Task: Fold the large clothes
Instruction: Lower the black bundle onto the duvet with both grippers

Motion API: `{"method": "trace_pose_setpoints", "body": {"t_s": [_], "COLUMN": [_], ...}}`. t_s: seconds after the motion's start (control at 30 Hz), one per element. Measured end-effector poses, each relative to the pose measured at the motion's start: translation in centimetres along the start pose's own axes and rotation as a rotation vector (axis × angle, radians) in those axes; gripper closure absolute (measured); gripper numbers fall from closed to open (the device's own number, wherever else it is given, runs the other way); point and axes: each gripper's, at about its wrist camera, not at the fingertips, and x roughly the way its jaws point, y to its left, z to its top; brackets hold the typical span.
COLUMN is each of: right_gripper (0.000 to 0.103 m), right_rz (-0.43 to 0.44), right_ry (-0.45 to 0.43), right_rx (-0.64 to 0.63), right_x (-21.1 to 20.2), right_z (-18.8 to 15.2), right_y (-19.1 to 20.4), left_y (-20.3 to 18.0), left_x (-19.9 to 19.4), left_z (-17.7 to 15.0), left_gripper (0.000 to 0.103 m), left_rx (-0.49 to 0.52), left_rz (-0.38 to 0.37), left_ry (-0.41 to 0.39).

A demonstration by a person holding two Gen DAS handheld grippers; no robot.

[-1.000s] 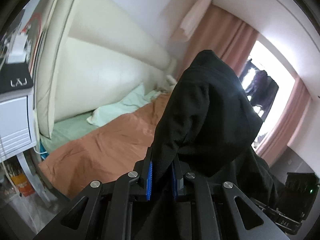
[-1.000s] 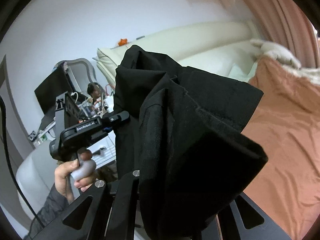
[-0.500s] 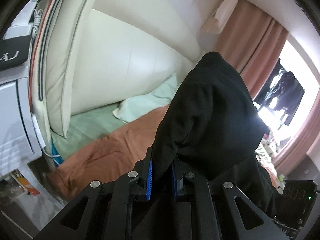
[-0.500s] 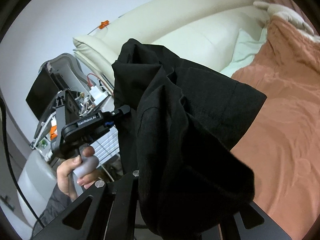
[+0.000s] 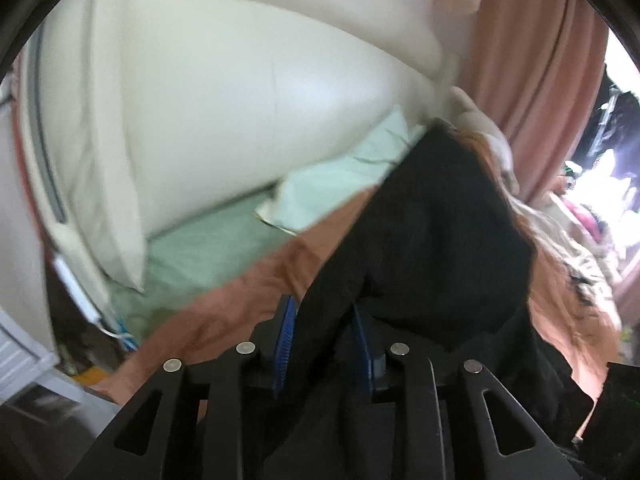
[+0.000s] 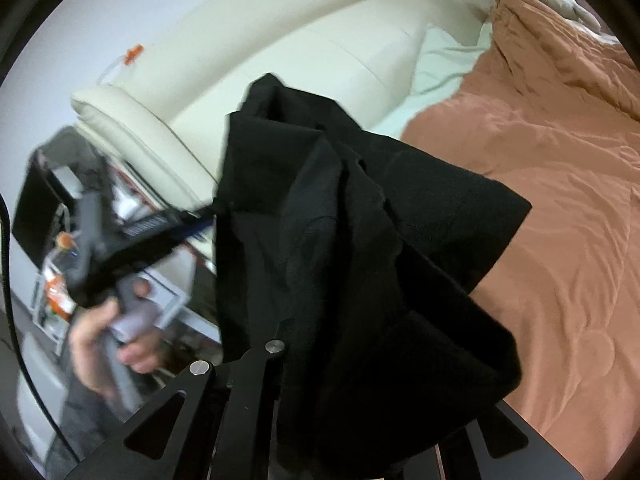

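behind black garment (image 6: 360, 240), cream headboard (image 6: 304, 56), rust duvet (image 6: 560, 200).

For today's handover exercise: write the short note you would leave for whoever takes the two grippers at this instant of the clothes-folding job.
Left gripper: jaws opening, with the black garment between the blue pads; treat its grip as going.
Right gripper: tips buried under the same black cloth, shut on it.
Garment: bunched, held up in the air between both grippers over the bed with the terracotta duvet, near the cream headboard.
Done: garment picked up.
Left: lay it flat on the duvet and make all folds; no neat fold is visible yet.
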Motion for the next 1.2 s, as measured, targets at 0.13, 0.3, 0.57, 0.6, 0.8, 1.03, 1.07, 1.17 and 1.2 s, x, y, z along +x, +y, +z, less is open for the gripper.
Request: {"method": "trace_pose_setpoints", "body": {"t_s": [0.13,0.3,0.57,0.6,0.8,1.03,1.07,1.17,1.2], "right_gripper": [0.092,0.092,0.092,0.092,0.086,0.057,0.057,0.058,0.058], "right_rz": [-0.067,-0.087,-0.090,-0.090,-0.180,-0.235,-0.245,-0.309,-0.343], "right_ry": [0.051,0.120,0.122,0.121,0.158,0.206,0.197,0.186,0.192], "right_rx": [0.005,0.105,0.026,0.013,0.095,0.170,0.164,0.151,0.154], "right_x": [2.5,4.6,6.0,6.2,8.1,7.8,7.4,6.4,6.3], "right_z": [0.1,-0.4,1.8,2.3,2.5,-0.3,-0.2,0.0,-0.1], "right_y": [-2.6,-7.2,-6.7,-6.6,-10.8,-14.9,-15.1,-15.8,-16.2], "left_y": [1.2,5.0,8.5,8.7,9.0,8.5,8.5,8.6,8.6], "left_x": [-1.8,-2.3,-1.1,-0.8,0.0,0.9,1.0,1.5,1.6], "left_z": [-1.3,-6.0,-13.3,-14.2,-16.7,-17.2,-17.1,-17.2,-17.3], "left_gripper": [0.054,0.054,0.053,0.053,0.053,0.044,0.043,0.042,0.042], "left_rx": [0.010,-0.046,-0.169,-0.181,-0.229,-0.268,-0.272,-0.282,-0.282], "left_rz": [0.008,0.076,0.080,0.080,0.083,0.055,0.051,0.055,0.058], "left_ry": [-0.020,0.083,0.218,0.227,0.255,0.248,0.246,0.251,0.249]}}
